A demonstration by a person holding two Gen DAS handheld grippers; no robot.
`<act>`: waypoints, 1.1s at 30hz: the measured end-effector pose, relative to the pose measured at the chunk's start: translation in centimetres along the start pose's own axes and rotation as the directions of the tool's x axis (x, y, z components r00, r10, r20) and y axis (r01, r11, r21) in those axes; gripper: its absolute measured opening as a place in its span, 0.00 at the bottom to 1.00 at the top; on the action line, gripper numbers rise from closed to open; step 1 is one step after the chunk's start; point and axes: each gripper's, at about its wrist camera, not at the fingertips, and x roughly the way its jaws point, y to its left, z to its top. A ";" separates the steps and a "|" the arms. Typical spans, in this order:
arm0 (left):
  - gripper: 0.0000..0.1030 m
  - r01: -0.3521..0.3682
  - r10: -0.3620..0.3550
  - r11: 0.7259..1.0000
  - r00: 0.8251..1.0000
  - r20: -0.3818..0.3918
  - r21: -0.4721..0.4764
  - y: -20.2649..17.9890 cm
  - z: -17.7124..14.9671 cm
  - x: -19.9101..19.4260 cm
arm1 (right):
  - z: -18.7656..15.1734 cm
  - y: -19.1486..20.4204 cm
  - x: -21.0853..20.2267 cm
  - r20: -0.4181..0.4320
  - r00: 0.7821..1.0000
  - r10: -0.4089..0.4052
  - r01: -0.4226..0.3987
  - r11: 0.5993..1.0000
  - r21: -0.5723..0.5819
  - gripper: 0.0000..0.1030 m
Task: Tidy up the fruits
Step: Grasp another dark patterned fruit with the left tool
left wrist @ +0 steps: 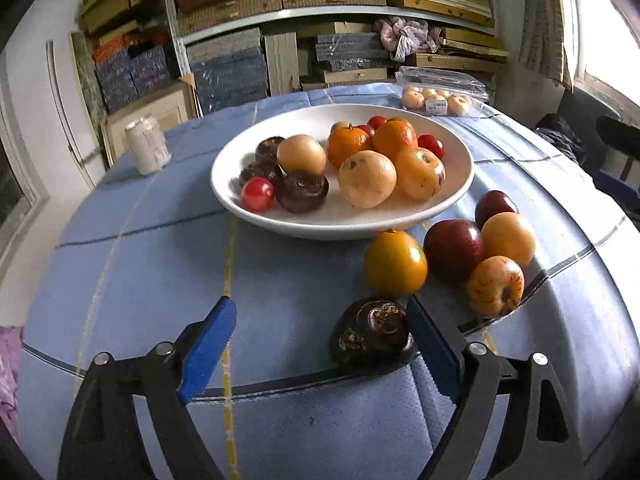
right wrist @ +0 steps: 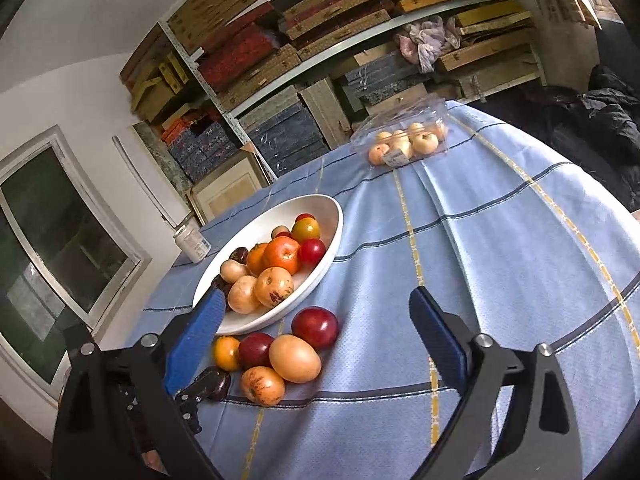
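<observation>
The label on the clear plastic box [left wrist: 442,90] of pale fruit, at one o'clock, is too small to read. The white bowl [left wrist: 280,216] holds oranges, cherry tomatoes and dark fruit (mixed). Left gripper [left wrist: 320,320] spread wide, dark fruit [left wrist: 370,330] against its right finger; right gripper [right wrist: 316,312] gapes, holding nothing.

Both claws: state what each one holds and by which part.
Nothing is held. The left claw stands open around the dark water chestnut, which lies on the tablecloth. The right claw is open, empty.
</observation>
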 end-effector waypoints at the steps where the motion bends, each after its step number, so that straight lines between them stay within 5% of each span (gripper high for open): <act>1: 0.89 0.004 -0.004 1.000 1.000 -0.008 0.000 0.0 0.0 0.2 | 0.0 0.0 0.0 -0.003 1.000 0.001 -0.001 1.000 0.000 0.89; 7: 0.89 0.010 -0.008 0.999 0.998 -0.058 0.048 -1.1 -0.1 1.1 | -0.1 0.1 0.1 -0.008 1.000 0.000 0.000 1.000 -0.004 0.89; 15: 0.89 -0.072 0.062 0.988 0.996 -0.071 -0.134 4.8 -0.8 0.8 | -0.2 -0.1 0.2 -0.007 1.000 0.006 -0.006 1.000 0.010 0.89; 25: 0.89 0.001 -0.006 0.992 0.999 -0.042 -0.130 4.6 -0.9 0.4 | -0.3 0.2 0.1 -0.013 1.000 0.010 -0.010 1.000 -0.009 0.89; 33: 0.77 0.031 -0.038 0.989 0.998 -0.046 -0.142 4.7 -1.2 0.4 | -0.6 0.6 0.1 -0.020 1.000 0.013 -0.014 1.000 -0.017 0.89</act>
